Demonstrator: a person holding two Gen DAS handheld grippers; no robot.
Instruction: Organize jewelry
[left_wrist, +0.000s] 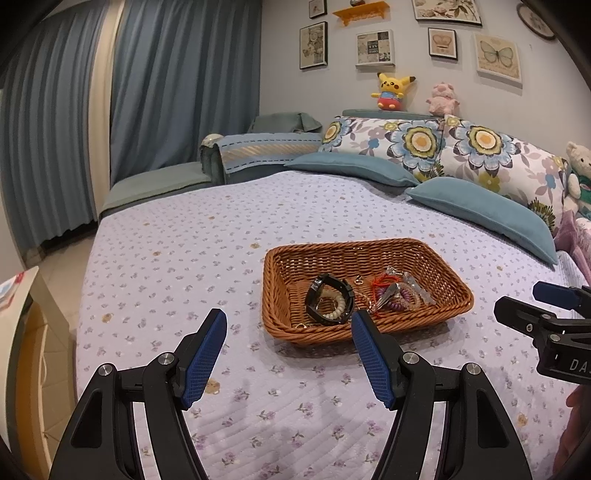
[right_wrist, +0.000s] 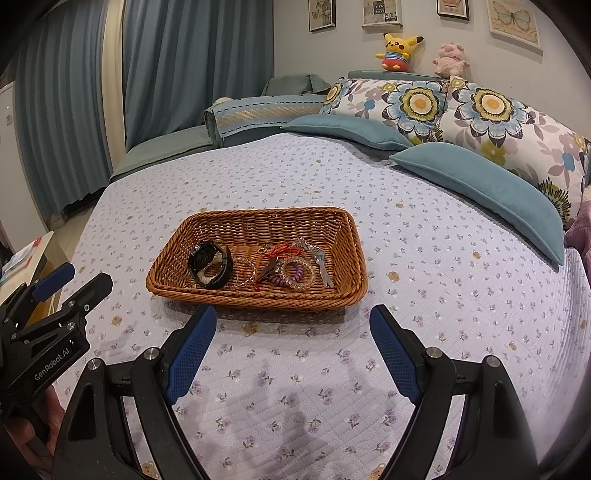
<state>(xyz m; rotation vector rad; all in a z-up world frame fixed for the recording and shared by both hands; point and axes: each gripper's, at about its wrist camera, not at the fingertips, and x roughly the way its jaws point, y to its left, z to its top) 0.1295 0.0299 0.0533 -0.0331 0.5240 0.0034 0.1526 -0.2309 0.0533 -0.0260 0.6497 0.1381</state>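
A brown wicker basket (left_wrist: 369, 254) (right_wrist: 258, 221) rests on the flowered bedspread. Inside lie a black watch (left_wrist: 328, 295) (right_wrist: 209, 263), a purple spiral hair tie (left_wrist: 397, 300) (right_wrist: 290, 276), a clear bead bracelet (right_wrist: 308, 275), a red cord (right_wrist: 282, 252) and silver clips (right_wrist: 325, 273). My left gripper (left_wrist: 290, 325) hovers open just before the basket's near rim, nothing between its blue pads. Open too, my right gripper (right_wrist: 293, 321) hangs short of the same rim, empty. Each gripper shows at the edge of the other's view: the right gripper (left_wrist: 546, 306) and the left gripper (right_wrist: 62, 284).
Teal and floral pillows (right_wrist: 480, 184) line the bed's far side, with plush toys (left_wrist: 391, 90) on the headboard. A pale bedside table (left_wrist: 22, 317) stands left of the bed. Blue curtains (left_wrist: 147, 92) hang behind. Bare bedspread (right_wrist: 443, 277) surrounds the basket.
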